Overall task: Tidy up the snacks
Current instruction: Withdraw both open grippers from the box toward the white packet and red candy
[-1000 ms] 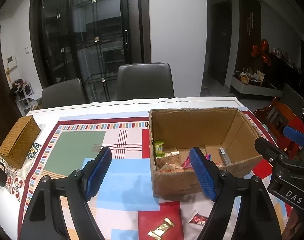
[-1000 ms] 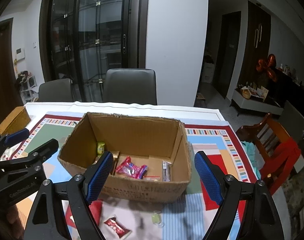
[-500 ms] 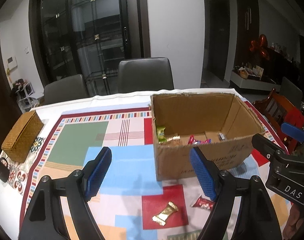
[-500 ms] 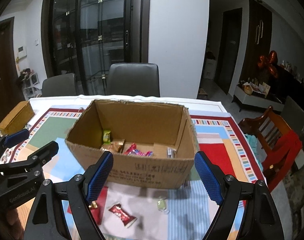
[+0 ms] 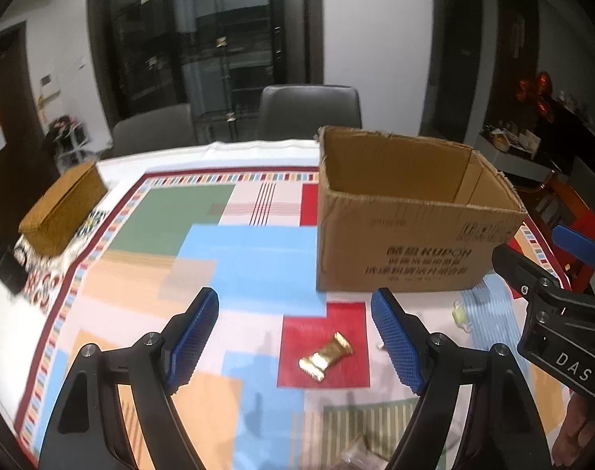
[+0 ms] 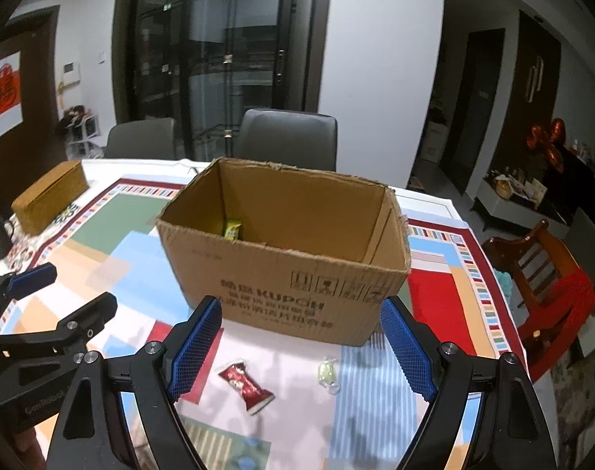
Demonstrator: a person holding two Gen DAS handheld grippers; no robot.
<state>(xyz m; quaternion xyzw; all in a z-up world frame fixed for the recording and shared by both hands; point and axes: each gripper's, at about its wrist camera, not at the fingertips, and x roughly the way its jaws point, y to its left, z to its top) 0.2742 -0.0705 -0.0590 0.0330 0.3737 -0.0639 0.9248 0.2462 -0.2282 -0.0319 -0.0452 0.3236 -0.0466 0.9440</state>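
- Left wrist view: the left gripper [image 5: 295,337], with black arms and blue ribbed pads, is held open and empty above the patchwork-patterned tablecloth [image 5: 234,258].
- A crinkled gold-foil snack wrapper [image 5: 327,356] is seen flat on a red square, between and just ahead of its jaws.
- An open brown corrugated cardboard box [image 5: 407,243] stands beyond, toward the table's right edge.
- Right wrist view: the right gripper [image 6: 299,346] is likewise open and empty; a glossy red snack packet [image 6: 245,385] and a small pale wrapped candy [image 6: 325,372] lie between its jaws, in front of the box.

Brown cardboard box [image 6: 293,274], gold wrapper [image 5: 326,356], red wrapper [image 6: 245,385], multicoloured patchwork tablecloth [image 5: 238,250].
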